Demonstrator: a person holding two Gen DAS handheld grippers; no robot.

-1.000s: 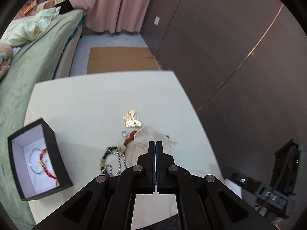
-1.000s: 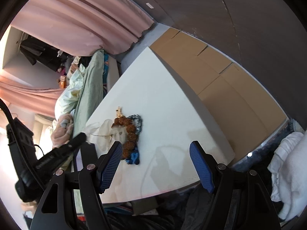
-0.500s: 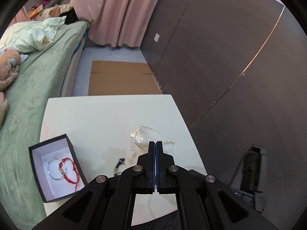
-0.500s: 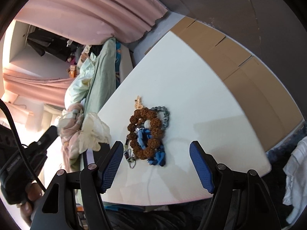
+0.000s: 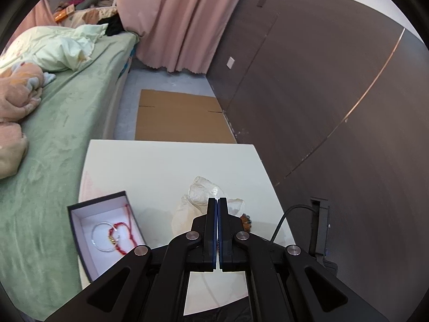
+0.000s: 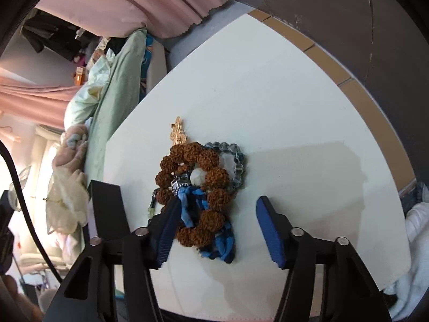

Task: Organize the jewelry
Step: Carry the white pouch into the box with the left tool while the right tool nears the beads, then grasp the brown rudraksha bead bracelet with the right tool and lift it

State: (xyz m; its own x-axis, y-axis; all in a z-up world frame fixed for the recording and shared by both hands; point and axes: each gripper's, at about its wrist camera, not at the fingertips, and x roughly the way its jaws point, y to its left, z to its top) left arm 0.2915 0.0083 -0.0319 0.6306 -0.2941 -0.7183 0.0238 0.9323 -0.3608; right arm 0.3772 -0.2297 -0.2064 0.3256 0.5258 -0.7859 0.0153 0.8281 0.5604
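My left gripper (image 5: 217,200) is shut on a translucent white pouch (image 5: 203,193), held up off the white table (image 5: 161,166). In the right wrist view the pouch (image 6: 64,204) hangs at the left. A black box (image 5: 80,209) holds a silver bangle (image 5: 100,236) and a red cord bracelet (image 5: 123,237). My right gripper (image 6: 217,201) hovers over a jewelry pile with its jaws closing. A brown bead bracelet (image 6: 214,177) and blue fabric (image 6: 193,204) lie between them; the right pad stands apart. A grey bead bracelet (image 6: 237,166) and a gold brooch (image 6: 178,134) lie beside.
A green bed (image 5: 67,107) runs along the table's left side. Flat cardboard (image 5: 179,118) lies on the floor beyond the table. A dark wardrobe wall (image 5: 321,94) stands at the right, a pink curtain (image 5: 182,21) at the back.
My left gripper has risen with the pouch, uncovering the jewelry pile. My right gripper has moved over the pile and its jaws have narrowed.
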